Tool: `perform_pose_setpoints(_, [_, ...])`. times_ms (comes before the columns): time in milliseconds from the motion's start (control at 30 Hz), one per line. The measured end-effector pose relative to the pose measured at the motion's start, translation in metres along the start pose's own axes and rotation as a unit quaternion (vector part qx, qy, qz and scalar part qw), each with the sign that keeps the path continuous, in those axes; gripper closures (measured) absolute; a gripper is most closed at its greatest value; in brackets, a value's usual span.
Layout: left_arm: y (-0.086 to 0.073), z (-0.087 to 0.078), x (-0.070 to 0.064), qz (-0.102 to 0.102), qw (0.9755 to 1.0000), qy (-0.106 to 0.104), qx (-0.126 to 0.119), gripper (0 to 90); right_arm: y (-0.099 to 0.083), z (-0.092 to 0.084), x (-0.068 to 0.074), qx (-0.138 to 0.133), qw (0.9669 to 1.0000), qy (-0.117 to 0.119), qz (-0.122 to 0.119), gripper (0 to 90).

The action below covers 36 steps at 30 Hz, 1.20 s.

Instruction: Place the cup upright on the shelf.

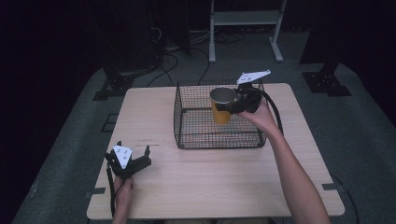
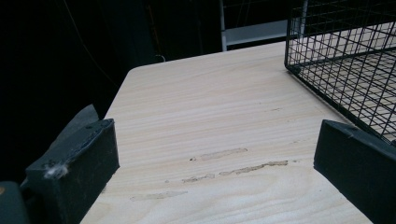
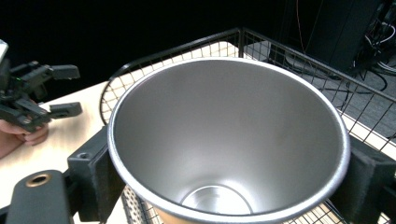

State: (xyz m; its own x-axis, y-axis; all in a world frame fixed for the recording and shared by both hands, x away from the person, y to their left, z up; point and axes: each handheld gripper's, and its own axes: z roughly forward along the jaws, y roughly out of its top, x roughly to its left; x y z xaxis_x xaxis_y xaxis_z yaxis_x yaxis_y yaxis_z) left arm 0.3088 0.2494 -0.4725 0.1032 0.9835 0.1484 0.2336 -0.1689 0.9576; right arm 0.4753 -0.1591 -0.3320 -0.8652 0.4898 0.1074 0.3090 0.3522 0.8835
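Dark walls and a grey carpeted floor surround a pale wooden table (image 1: 215,186), which carries everything. Largest on it is a black wire basket (image 1: 187,122), set toward the far edge and a little right of centre; its mesh floor looks bare, with nothing lying in it. Held above the basket's right half is a cup (image 1: 221,106), yellow outside and brushed steel inside, upright and empty down to its round base. It is likely stiff, fairly light, and slick on its metal rim, so a grip on the wall just under the lip seems soundest. The right gripper (image 1: 239,101) grasps it exactly so, one jaw on each side of the cup near the rim. The left gripper (image 1: 131,157) rests near the front left corner, jaws spread and holding nothing.
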Motion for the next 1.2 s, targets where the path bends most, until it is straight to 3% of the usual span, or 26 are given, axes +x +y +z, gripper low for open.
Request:
perform_pose_setpoints(500, [0.000,0.000,0.000,0.001,1.0000,-0.001,0.000,0.0,-0.013,0.032,-0.012,0.025,0.9994,0.019,0.009,11.8])
perform_pose_setpoints(700, [0.000,0.000,-0.001,0.003,1.0000,-0.001,-0.001,0.0,-0.016,0.040,-0.017,0.033,0.9992,0.015,0.015,11.8])
perform_pose_setpoints(833, [0.000,0.000,-0.001,0.002,1.0000,-0.001,-0.001,0.0,-0.020,0.051,-0.021,0.052,0.9985,0.004,0.017,11.8])
perform_pose_setpoints(1200, [0.000,0.000,-0.002,0.004,1.0000,-0.001,-0.001,0.0,-0.027,0.066,-0.026,0.088,0.9961,0.001,-0.003,11.8])
